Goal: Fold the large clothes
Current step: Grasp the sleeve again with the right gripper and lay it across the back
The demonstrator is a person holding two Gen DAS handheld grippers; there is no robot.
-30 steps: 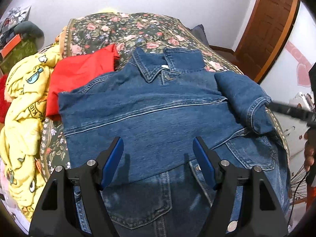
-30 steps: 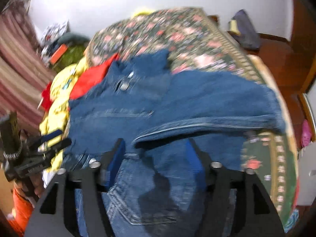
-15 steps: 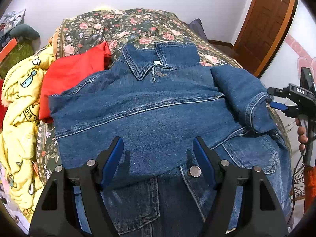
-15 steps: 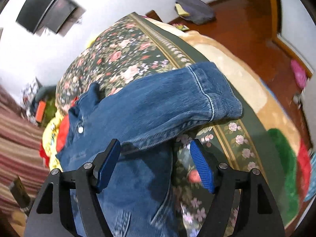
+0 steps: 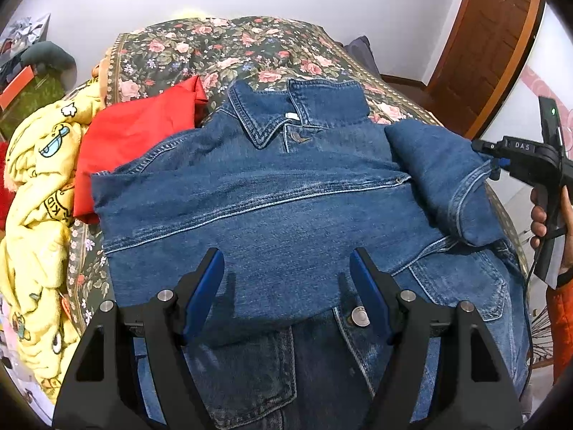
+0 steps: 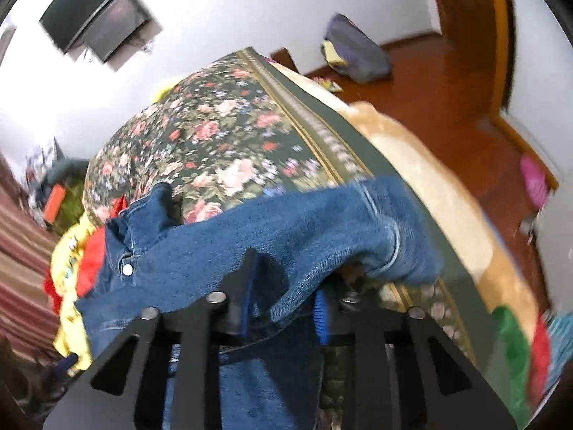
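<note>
A blue denim jacket (image 5: 272, 215) lies face up on the bed, collar (image 5: 297, 114) at the far end. One sleeve is folded across its chest. Its other sleeve (image 5: 440, 179) lies bent at the right. My left gripper (image 5: 286, 286) hovers open over the jacket's lower front, nothing between its blue pads. My right gripper (image 5: 492, 159) sits at that sleeve's cuff. In the right wrist view its jaws are closing, and the right gripper (image 6: 284, 283) pinches a fold of the sleeve (image 6: 322, 225) near the cuff.
A red garment (image 5: 136, 136) and a yellow cartoon blanket (image 5: 39, 193) lie left of the jacket on the floral bedspread (image 5: 232, 50). A person's hand (image 5: 540, 215) holds the right gripper past the bed's right edge. A wooden door (image 5: 490, 43) and a bag (image 6: 354, 50) on the floor stand beyond.
The right gripper swung to the bed's right side, reached the sleeve cuff, and its jaws came together on the denim. The left gripper stayed open and barely shifted.
</note>
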